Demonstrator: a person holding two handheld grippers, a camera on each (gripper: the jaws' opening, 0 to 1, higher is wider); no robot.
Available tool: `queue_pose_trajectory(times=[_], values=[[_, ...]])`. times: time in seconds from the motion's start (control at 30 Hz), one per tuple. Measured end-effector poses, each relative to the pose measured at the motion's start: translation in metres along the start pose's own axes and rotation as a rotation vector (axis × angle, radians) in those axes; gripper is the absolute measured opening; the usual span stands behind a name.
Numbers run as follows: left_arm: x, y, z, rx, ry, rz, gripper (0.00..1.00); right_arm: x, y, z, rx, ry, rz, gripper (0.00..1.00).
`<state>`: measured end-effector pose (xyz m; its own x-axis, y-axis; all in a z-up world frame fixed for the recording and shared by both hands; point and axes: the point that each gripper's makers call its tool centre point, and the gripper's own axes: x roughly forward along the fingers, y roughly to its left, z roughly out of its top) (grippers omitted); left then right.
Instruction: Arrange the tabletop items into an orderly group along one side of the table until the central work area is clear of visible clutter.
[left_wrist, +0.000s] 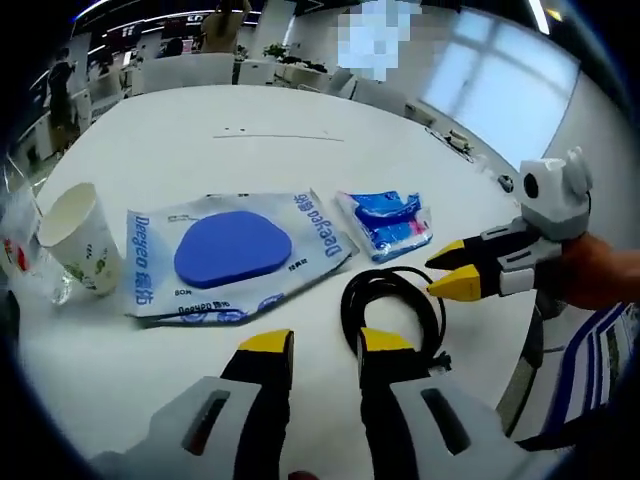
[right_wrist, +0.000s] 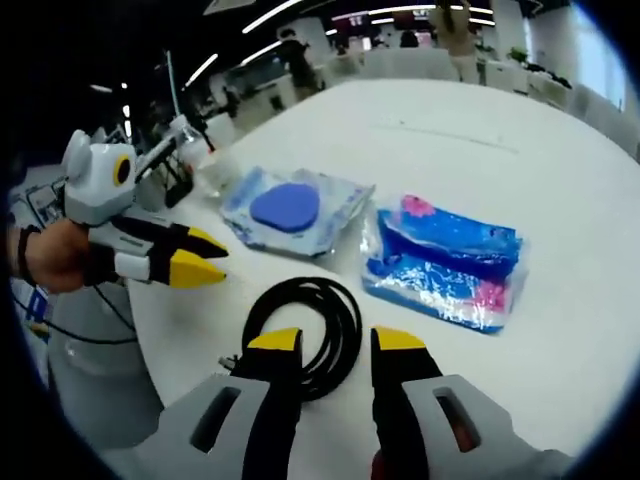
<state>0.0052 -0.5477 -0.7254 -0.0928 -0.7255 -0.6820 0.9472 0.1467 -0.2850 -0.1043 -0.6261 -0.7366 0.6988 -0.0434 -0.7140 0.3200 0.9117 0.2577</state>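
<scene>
Both grippers, left gripper and right gripper, are hanging released over the coiled black cable at lower centre; its loops are risking snagging the blue packet.

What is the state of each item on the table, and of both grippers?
Paper cup: upright, standing at the table edge.
Blue pad packet: lying flat, pad inside.
Small blue packet: lying flat, wrapper crinkled.
Black cable: coiled, not gripped.
Left gripper: open, empty.
Right gripper: open, empty, over the cable.
</scene>
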Motion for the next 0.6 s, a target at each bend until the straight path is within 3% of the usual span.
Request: queue_pose_trajectory(times=[0.33,0.5,0.6], values=[[-0.045,0.037,0.018,-0.056,-0.103,0.027,0.46,-0.013,0.008,0.018,0.046,-0.066,0.031,0.41],[-0.072,0.053,0.02,-0.008,-0.126,0.048,0.54,-0.023,0.014,0.019,0.049,-0.065,0.067,0.54],[-0.085,0.06,0.017,0.015,-0.129,0.049,0.58,-0.032,0.017,0.021,0.068,-0.098,0.082,0.6]])
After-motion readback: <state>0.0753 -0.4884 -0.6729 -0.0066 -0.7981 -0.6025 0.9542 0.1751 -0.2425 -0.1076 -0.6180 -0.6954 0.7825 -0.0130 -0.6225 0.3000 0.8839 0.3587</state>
